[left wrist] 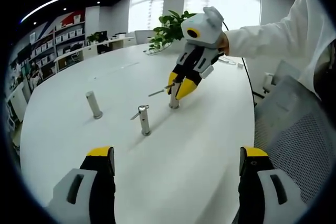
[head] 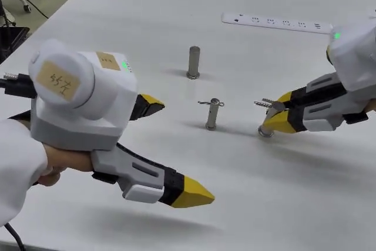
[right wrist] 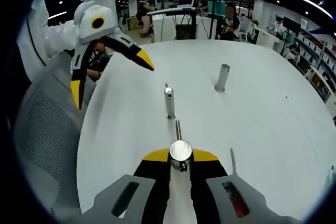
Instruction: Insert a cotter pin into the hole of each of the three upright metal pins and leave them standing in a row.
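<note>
Now our right gripper [head: 273,121] is clenched on the near right metal pin [right wrist: 180,150], with a cotter pin [head: 263,104] through its hole. Our left gripper [head: 185,150] hangs released, near left. The middle pin [head: 212,116] looks fitted; the far bare pin [head: 194,62] likely needs its cotter next.

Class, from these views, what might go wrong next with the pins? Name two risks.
1. The right gripper is shut on the gripped pin. Letting go unevenly might tip it or knock its cotter pin loose.
2. The far pin has no cotter pin yet and sits out of line with the middle pin and the gripped one, so the row may end crooked.
</note>
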Tool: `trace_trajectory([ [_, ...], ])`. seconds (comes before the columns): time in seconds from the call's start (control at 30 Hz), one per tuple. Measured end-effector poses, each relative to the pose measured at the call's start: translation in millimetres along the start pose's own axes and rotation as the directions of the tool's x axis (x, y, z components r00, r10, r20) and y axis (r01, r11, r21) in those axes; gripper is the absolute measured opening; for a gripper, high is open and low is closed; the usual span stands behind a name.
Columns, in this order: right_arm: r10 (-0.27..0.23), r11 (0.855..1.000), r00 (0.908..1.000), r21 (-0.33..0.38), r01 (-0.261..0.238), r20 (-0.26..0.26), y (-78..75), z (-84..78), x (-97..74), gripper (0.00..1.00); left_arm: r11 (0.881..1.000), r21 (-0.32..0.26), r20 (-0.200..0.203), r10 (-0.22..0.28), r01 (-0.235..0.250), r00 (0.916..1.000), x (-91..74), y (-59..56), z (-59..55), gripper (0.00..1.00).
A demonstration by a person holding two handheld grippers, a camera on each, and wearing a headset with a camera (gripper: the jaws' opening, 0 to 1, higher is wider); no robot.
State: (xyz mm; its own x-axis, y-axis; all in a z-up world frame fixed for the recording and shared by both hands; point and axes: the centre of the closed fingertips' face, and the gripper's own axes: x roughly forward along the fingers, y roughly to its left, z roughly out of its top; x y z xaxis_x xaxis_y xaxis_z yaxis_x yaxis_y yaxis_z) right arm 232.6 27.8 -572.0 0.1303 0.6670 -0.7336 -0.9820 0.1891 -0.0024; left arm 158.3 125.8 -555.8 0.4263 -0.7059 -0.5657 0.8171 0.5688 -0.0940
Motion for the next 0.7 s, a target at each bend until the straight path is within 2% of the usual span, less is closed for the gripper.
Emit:
trace_trajectory([
  [0.33,0.018,1.0,0.9998,-0.018,-0.018,-0.002,3.0,-2.5,10.8,0.08,1.0,0.011,-0.018,-0.002,0.003,0.9998,0.3,0.6,-2.7,0.99],
  [0.7,0.017,0.999,0.9998,-0.028,-0.017,-0.004,1.4,0.9,16.3,0.08,1.0,0.007,-0.006,0.007,-0.007,1.0,-1.8,2.0,-0.6,0.99],
])
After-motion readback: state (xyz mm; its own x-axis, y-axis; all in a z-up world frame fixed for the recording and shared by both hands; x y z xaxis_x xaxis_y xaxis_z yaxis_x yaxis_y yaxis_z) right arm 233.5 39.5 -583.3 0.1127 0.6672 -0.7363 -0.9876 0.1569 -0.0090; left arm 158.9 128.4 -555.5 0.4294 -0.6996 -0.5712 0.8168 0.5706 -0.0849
